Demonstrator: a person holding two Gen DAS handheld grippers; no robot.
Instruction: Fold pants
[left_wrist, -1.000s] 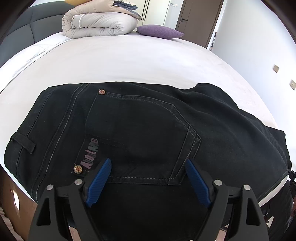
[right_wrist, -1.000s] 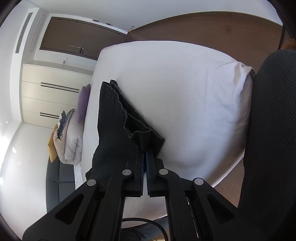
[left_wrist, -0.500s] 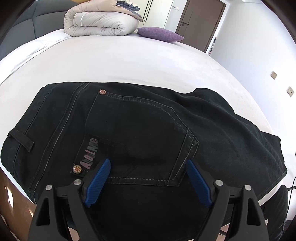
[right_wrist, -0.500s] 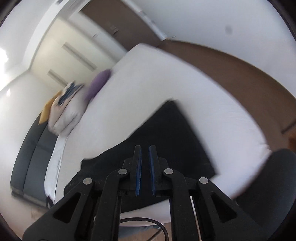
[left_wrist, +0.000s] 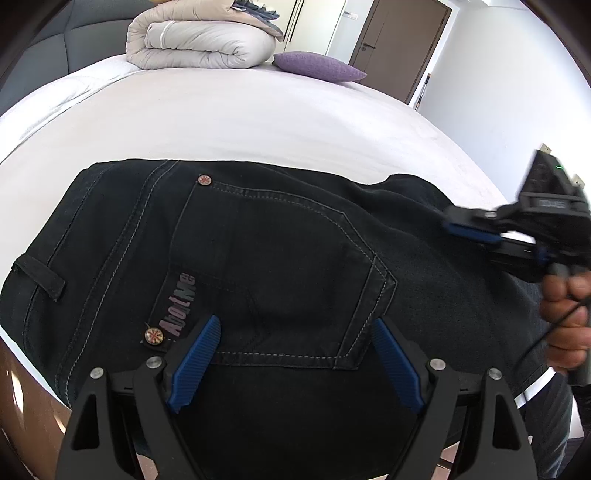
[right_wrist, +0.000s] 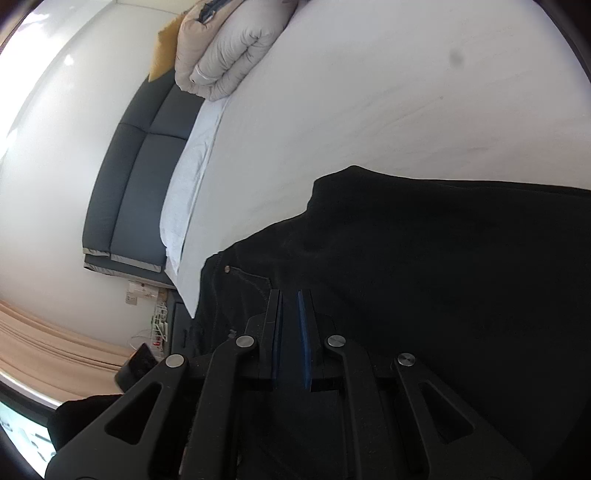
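The black jeans (left_wrist: 280, 251) lie folded on the white bed (left_wrist: 258, 122), back pocket up, near the front edge. My left gripper (left_wrist: 293, 325) is open, its blue pads (left_wrist: 195, 354) spread just above the pocket's lower edge, holding nothing. My right gripper (right_wrist: 290, 295) hovers over the jeans (right_wrist: 424, 266) with its pads (right_wrist: 303, 343) nearly together, a narrow gap between them and nothing in it. It also shows in the left wrist view (left_wrist: 469, 230), above the right end of the jeans, held by a hand (left_wrist: 565, 317).
A rolled beige duvet (left_wrist: 203, 40) and a purple pillow (left_wrist: 317, 66) lie at the far end of the bed. A dark grey headboard (right_wrist: 136, 177) stands behind. A brown door (left_wrist: 402, 48) is at the far right.
My right gripper has let go of the trouser leg end, swung round and come over the folded jeans. The jeans now lie flat. My left gripper has stayed open.
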